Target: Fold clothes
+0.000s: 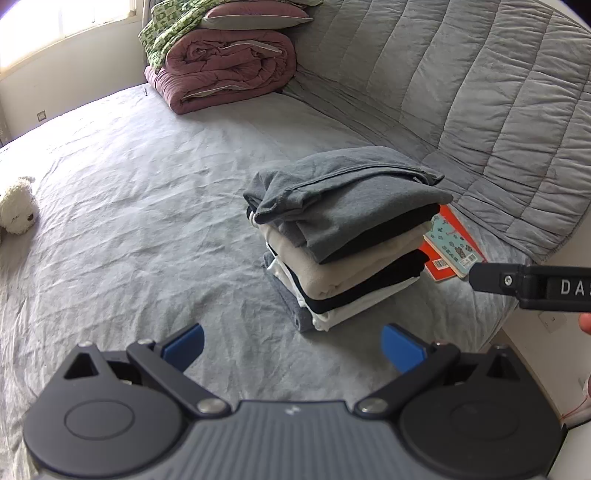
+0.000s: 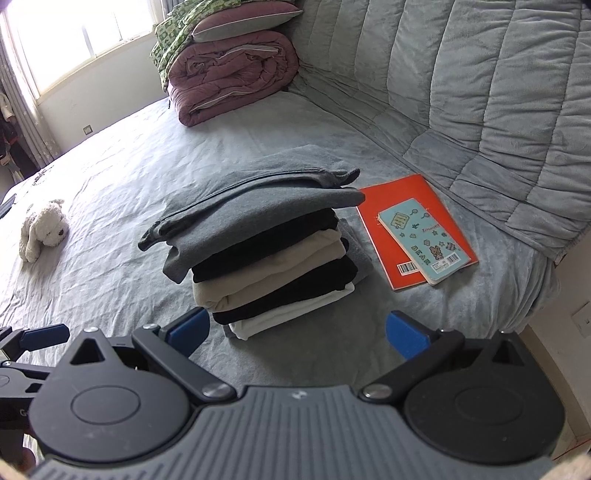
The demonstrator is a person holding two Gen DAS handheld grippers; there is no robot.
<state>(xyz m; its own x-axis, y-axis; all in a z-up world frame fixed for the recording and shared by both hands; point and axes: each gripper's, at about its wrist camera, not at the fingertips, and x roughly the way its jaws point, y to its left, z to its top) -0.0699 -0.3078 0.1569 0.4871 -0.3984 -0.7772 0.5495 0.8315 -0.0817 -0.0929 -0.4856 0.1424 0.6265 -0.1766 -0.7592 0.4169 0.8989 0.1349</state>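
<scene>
- left gripper (image 1: 291,345): blue-padded fingers (image 1: 184,345) spread wide, nothing between them; hangs over bare grey bed sheet (image 1: 129,221), just short of the stack
- right gripper (image 2: 297,334): fingers (image 2: 406,339) likewise wide apart and empty; its left finger sits close to the stack's lower corner, contact unclear; also shows as a black bar at the right edge of the left wrist view (image 1: 532,286)
- stack of folded clothes (image 1: 340,236) sits on the bed near the quilted grey cover (image 1: 480,92); top to bottom: grey garment (image 2: 258,206), black, beige, black, white, grey piece at the base; top grey garment overhangs the layers under it, one edge curled
- orange notebook (image 2: 388,206) lies flat on the bed just beside the stack, right of it in the right wrist view; small pale blue notebook (image 2: 421,240) rests on top of it, skewed
- white plush dog (image 2: 42,229) lies on the sheet well apart from the stack, far left
- rolled mauve duvet (image 1: 225,70) at the far end of the bed; pillow (image 1: 255,16) and green patterned blanket (image 1: 166,33) on top of it
- bright window (image 2: 81,33) behind
</scene>
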